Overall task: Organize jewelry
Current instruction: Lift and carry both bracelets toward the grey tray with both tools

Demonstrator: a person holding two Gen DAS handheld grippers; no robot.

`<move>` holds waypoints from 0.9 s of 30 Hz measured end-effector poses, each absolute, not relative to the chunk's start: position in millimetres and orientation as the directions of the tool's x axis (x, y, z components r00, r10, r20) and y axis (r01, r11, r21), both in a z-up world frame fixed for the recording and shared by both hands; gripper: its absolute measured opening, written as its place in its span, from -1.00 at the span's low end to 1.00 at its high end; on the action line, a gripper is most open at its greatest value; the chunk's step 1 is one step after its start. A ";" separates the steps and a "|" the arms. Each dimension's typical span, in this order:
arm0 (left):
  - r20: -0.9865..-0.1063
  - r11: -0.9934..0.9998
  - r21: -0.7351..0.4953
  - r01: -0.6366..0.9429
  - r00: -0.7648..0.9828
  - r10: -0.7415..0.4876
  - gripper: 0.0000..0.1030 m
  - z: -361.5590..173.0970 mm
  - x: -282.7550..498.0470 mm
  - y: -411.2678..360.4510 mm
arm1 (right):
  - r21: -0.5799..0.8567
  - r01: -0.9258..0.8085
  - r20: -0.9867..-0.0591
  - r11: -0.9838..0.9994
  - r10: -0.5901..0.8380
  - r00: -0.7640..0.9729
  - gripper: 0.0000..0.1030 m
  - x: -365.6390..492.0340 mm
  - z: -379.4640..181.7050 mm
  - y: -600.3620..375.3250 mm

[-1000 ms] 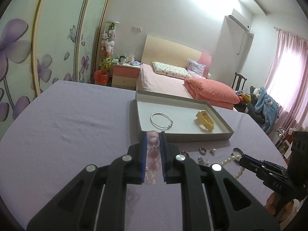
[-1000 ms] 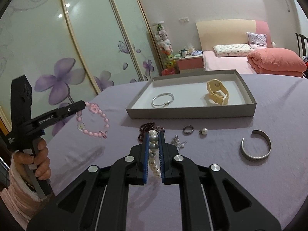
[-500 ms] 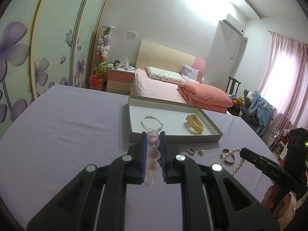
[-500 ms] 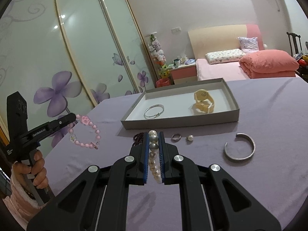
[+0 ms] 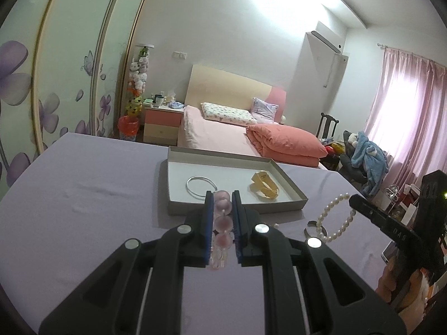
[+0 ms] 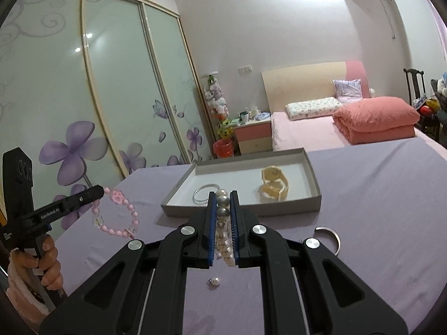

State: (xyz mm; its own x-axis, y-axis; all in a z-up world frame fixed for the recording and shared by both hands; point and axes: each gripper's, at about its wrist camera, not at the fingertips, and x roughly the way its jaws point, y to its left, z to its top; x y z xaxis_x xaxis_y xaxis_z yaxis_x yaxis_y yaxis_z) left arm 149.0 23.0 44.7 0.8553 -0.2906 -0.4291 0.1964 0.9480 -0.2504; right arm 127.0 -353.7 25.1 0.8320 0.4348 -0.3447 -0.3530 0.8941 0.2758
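Note:
My left gripper (image 5: 222,195) is shut on a pink bead bracelet (image 5: 222,223), which hangs as a loop (image 6: 116,217) above the purple cloth in the right wrist view. My right gripper (image 6: 222,195) is shut on a white pearl bracelet (image 6: 223,231); its loop (image 5: 336,217) dangles from the tips in the left wrist view. Both are held in the air short of the grey tray (image 5: 237,209), which holds a silver bangle (image 5: 199,185) and a cream bracelet (image 5: 265,187). An open silver cuff (image 6: 329,237) and a pearl earring (image 6: 215,281) lie on the cloth.
The table carries a purple cloth (image 5: 83,209). A hand (image 6: 47,265) holds the left gripper's handle at the left edge. Behind the table stand a pink bed (image 5: 223,134), a nightstand (image 5: 162,125) and flowered wardrobe doors (image 6: 83,111).
Both grippers have risen and drawn back a little with their bracelets still held. The tray and loose pieces sit lower and farther in both views; several small pieces are now hidden behind the fingers.

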 end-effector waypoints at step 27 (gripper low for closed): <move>-0.399 0.962 -0.168 0.216 0.877 -0.267 -0.74 58.4 274.4 -22.8 | 0.218 -0.332 -0.309 0.918 0.387 0.869 -0.80 250.2 47.2 -340.0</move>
